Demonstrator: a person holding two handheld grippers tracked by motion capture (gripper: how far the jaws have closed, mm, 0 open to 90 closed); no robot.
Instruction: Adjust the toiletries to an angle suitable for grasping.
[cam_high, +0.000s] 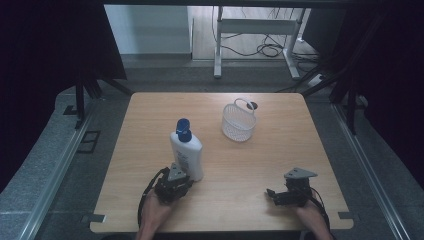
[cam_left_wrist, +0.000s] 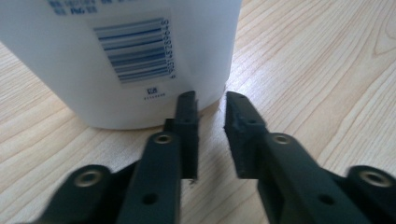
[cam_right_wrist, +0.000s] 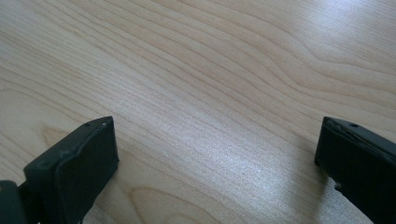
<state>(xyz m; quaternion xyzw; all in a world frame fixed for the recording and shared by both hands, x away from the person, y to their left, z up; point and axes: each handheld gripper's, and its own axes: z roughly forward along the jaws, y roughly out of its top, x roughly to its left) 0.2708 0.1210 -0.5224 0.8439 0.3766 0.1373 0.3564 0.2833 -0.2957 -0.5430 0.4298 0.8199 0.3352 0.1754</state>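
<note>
Wooden table (cam_high: 240, 165) first, pale grain, with a white mesh basket (cam_high: 238, 122) toward the far side, right of centre. White lotion bottle (cam_high: 187, 155) with blue pump cap (cam_high: 183, 129) standing upright left of centre, near the front edge, its barcode label (cam_left_wrist: 135, 51) facing the left gripper view. Probably moderately heavy if full, stiff in the shoulders but somewhat yielding at mid-wall, smooth and likely slippery plastic; top-heavy with the pump, so prone to tipping if nudged low. Best taken across the narrow flanks of the body, about mid-height, rather than at the rounded base or the pump neck. Left gripper (cam_high: 173, 186) just beside the bottle's base, jaws parted only a narrow way with bare table between them, tips nearly against the bottle wall, gripping nothing; far too narrow at present to span the body, so a much wider opening needed before closing in. Right gripper (cam_high: 286, 194) well apart at the table's right front, jaws spread wide over bare wood, empty.
</note>
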